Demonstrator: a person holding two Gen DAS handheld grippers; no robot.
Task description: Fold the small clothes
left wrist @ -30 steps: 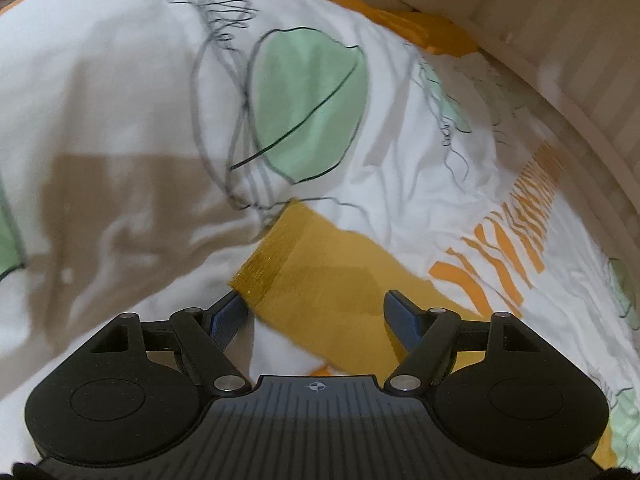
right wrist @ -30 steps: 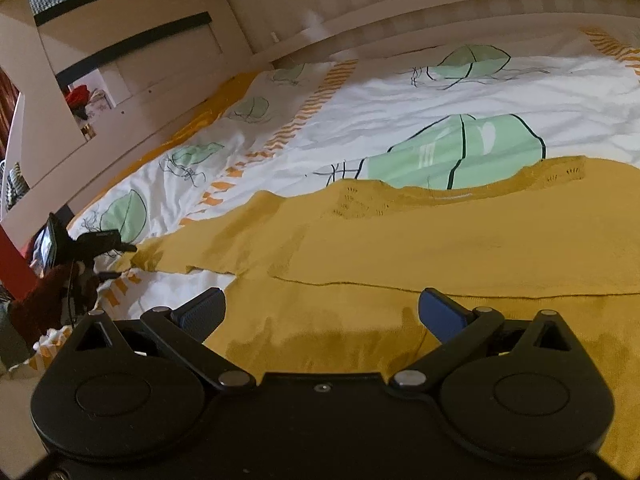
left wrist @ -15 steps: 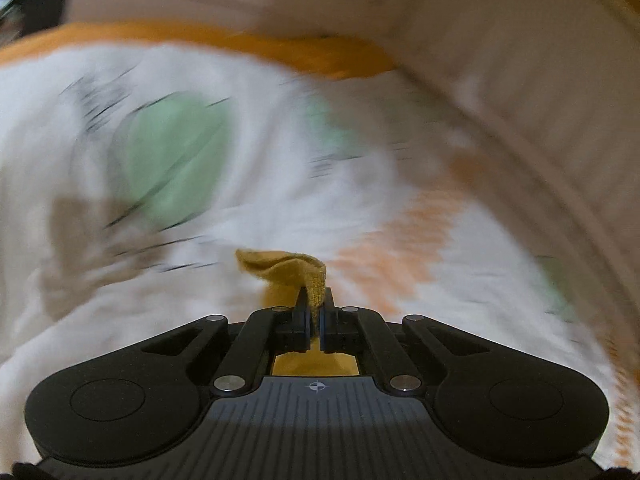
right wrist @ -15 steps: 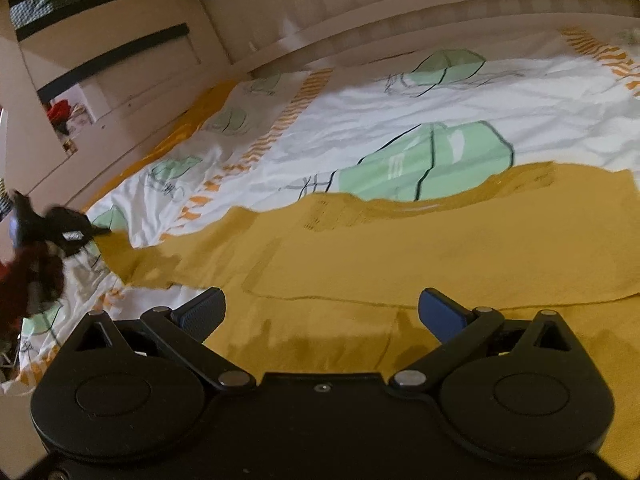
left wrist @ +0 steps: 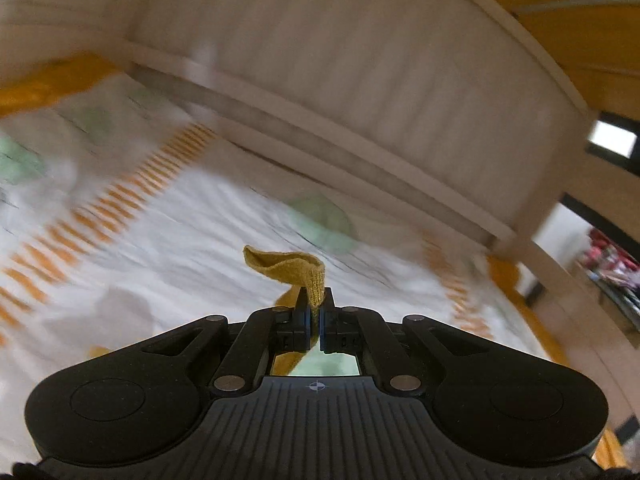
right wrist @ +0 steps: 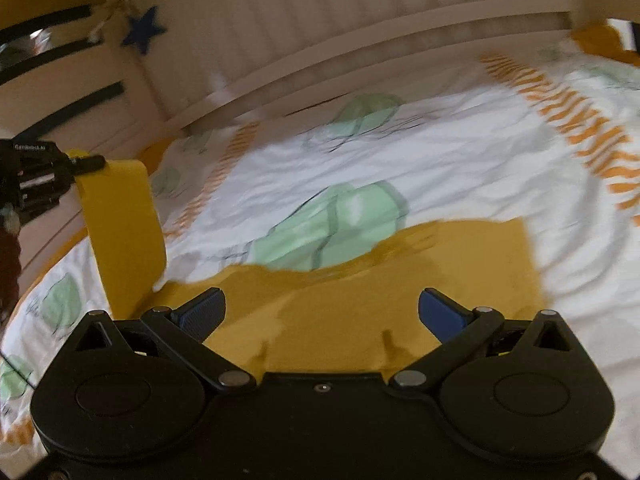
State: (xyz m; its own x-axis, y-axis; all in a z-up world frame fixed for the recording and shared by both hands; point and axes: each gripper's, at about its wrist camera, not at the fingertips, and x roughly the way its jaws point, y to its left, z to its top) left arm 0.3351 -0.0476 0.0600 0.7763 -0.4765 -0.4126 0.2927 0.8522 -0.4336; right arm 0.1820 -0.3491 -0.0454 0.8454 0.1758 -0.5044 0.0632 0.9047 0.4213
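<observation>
- We find the left hand-held gripper [left wrist: 315, 314] clenched on the knit cuff of a mustard-yellow sweater sleeve [left wrist: 298, 270]; the cuff curls above its jaws.
- From the right wrist view, we see that sleeve [right wrist: 122, 232] raised off the bed at the left, hanging as a flat band from the left hand-held gripper [right wrist: 86, 162].
- We note the right hand-held gripper [right wrist: 320, 314] released, jaws wide apart, nothing between them.
- Beyond it, the sweater body [right wrist: 400, 292] lies flat on the bedcover [right wrist: 460, 160], white with green and orange print.
- A slatted wooden bed rail [right wrist: 360, 52] bounds the far side.
</observation>
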